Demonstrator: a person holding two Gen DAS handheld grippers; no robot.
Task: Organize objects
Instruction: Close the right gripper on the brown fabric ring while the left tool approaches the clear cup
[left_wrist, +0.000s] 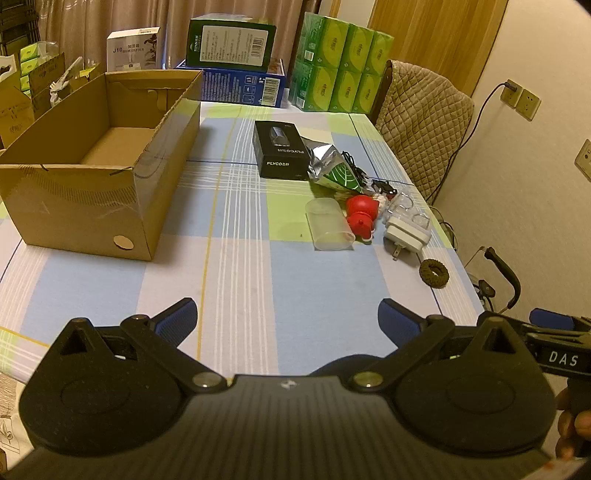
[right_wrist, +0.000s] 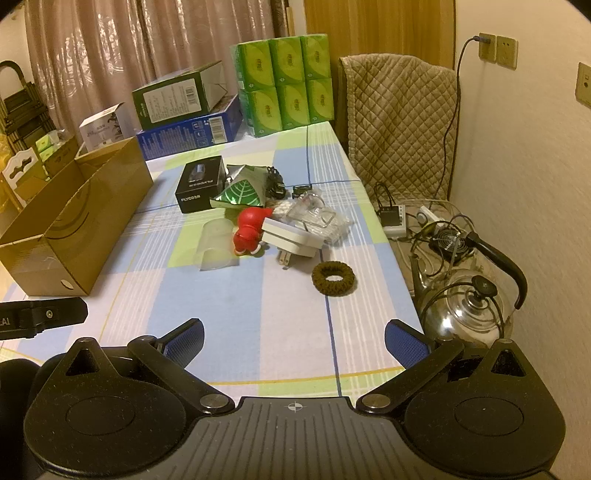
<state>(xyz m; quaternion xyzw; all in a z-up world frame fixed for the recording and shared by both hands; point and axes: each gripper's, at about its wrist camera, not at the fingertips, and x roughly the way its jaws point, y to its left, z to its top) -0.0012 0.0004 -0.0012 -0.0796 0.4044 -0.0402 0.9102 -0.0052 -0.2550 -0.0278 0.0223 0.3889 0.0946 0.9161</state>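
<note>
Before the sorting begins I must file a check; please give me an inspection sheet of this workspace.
Surface: checked blue-green tablecloth, flat.
Job's things: open brown cardboard box, nothing seen inside; black FLYCO box, red toy figure, clear plastic cup on its side, white plug adapter, brown knitted ring.
Clutter: foil leaf-print pouch.
Grippers: left gripper, right gripper, both open, holding nothing.
Cables: black cable to wall socket.
Surroundings: glass kettle, quilted chair.
</note>
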